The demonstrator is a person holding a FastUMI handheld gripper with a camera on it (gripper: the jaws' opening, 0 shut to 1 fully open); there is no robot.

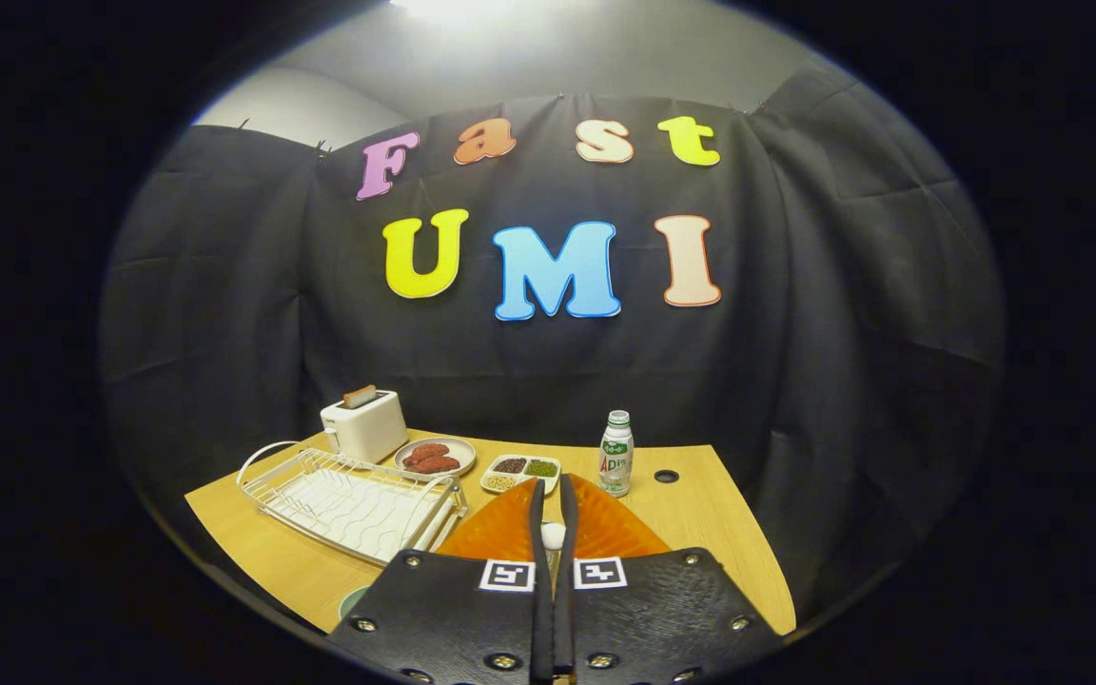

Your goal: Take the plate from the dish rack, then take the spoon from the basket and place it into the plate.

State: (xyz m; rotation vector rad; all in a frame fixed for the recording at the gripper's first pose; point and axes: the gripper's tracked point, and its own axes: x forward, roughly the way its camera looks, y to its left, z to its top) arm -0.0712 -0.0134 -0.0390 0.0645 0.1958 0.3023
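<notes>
Gripper point(554, 499) has its fingers nearly pressed together, pinching a spoon point(553, 535) w/ a pale bowl right between them. It hangs over an orange plate point(605, 533) on the wooden worktop point(719, 533); can't tell if the spoon touches the plate. White wire dish rack point(353, 499) sits just beside the plate, on the left, w/ nothing in its slots afaict. Beyond the rack is a white toaster point(364, 426) w/ a slice of toast point(359, 395) sticking up out of it. Next to that, a small oval dish point(435, 457) w/ reddish-brown sausage-looking pieces in it. Just ahead of the fingertips, a white divided tray point(521, 472) w/ dark, green and pale grains in separate compartments. Small bottle point(616, 454), cap on, stands upright right of the tray.
</notes>
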